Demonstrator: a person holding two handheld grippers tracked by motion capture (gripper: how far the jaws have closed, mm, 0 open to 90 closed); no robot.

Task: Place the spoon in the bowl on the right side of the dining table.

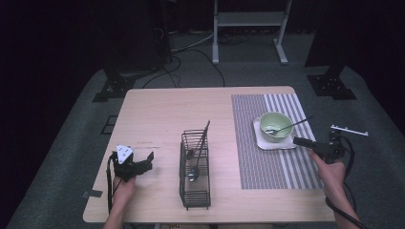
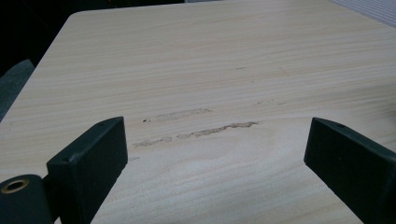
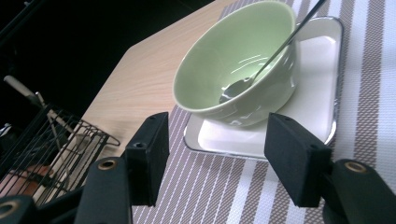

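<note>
Now: spoon (image 1: 285, 127) in green bowl (image 1: 275, 125); utensils in wire basket (image 1: 195, 191); both tongs agape, empty.

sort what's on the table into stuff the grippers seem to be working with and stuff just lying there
Likely in play, judging by the right gripper facing it:
pale green ceramic bowl
long metal spoon in it
white square plate

Just lying about:
black wire basket
striped grey placemat
</note>
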